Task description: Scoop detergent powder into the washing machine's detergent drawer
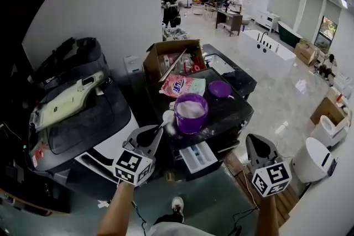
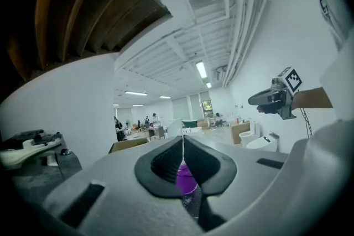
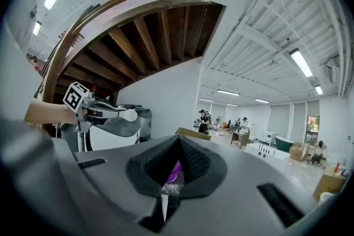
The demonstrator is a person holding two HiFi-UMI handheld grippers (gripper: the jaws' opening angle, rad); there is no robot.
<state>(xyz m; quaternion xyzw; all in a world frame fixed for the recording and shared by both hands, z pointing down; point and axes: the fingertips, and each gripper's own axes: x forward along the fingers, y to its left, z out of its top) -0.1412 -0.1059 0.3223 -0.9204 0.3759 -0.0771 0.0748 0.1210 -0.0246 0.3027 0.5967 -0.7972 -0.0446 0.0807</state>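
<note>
The left gripper (image 1: 159, 131) sits at lower left of centre in the head view. Its claw is clenched on the handle of a white scoop (image 1: 167, 116). In the left gripper view, the 2 pads meet with only a thin white strip between them. The right gripper view shows the same scoop (image 3: 128, 115) projecting from that claw at middle left.

The scoop bowl is just beside the left rim of the purple tub (image 1: 191, 112) at frame centre, which contains white powder. I cannot tell whether the scoop is loaded.

The tub stands on the dark top of the washing machine (image 1: 232, 110). White specks are scattered around its base. A purple lid (image 1: 220, 89) and a detergent bag (image 1: 182, 85) lie behind the tub. An open cardboard box (image 1: 171, 55) stands further back.

The detergent drawer (image 1: 198, 156) is pulled out at lower centre, between the 2 grippers.

The right gripper (image 1: 250, 139) is at lower right, well apart from the tub. Its claw is clenched with nothing in it.
</note>
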